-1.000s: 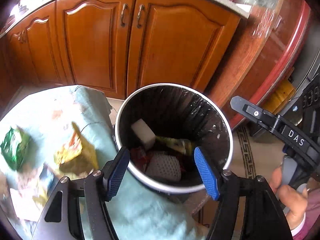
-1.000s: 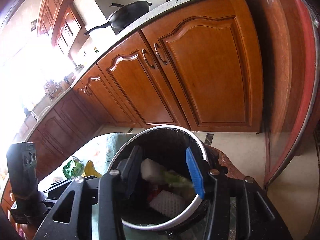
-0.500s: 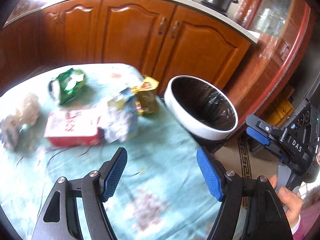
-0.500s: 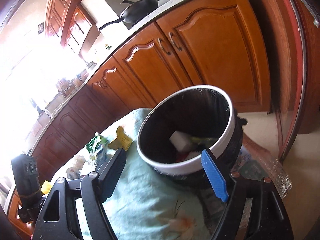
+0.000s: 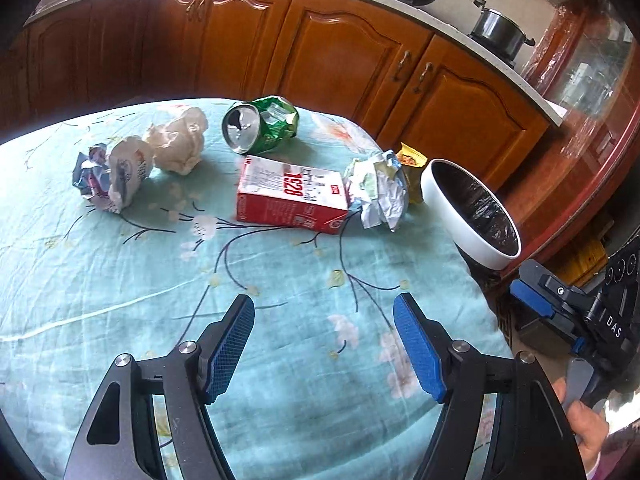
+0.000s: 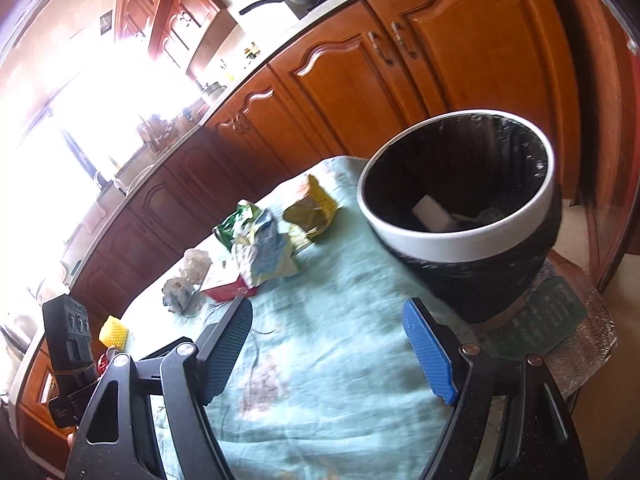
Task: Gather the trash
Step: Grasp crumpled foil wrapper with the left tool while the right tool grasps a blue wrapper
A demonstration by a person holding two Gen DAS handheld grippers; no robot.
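My left gripper (image 5: pixel 322 300) hangs open and empty over the teal floral tablecloth (image 5: pixel 120 280). Beyond it lie a red-and-white carton (image 5: pixel 292 196), a crushed green can (image 5: pixel 260 126), a white paper ball (image 5: pixel 178 144), a crumpled printed wrapper (image 5: pixel 112 174), a crumpled pale wrapper (image 5: pixel 376 190) and a yellow packet (image 5: pixel 412 160). The black-lined bin with a white rim (image 5: pixel 452 208) stands at the table's right edge. My right gripper (image 6: pixel 328 304) is open and empty, just short of the bin (image 6: pixel 452 240). A white block (image 6: pixel 432 212) lies inside the bin.
Wooden cabinets (image 5: pixel 340 48) with a counter, a pan and a pot run behind the table. The bin stands on a wrapped stool (image 6: pixel 580 344) beside the table. A yellow sponge (image 6: pixel 114 330) sits at the table's far end. A hand (image 5: pixel 584 432) holds the right gripper's handle.
Both grippers drew back from above the bin. The left view swung left over the table, bringing the litter into sight. The right jaws widened.
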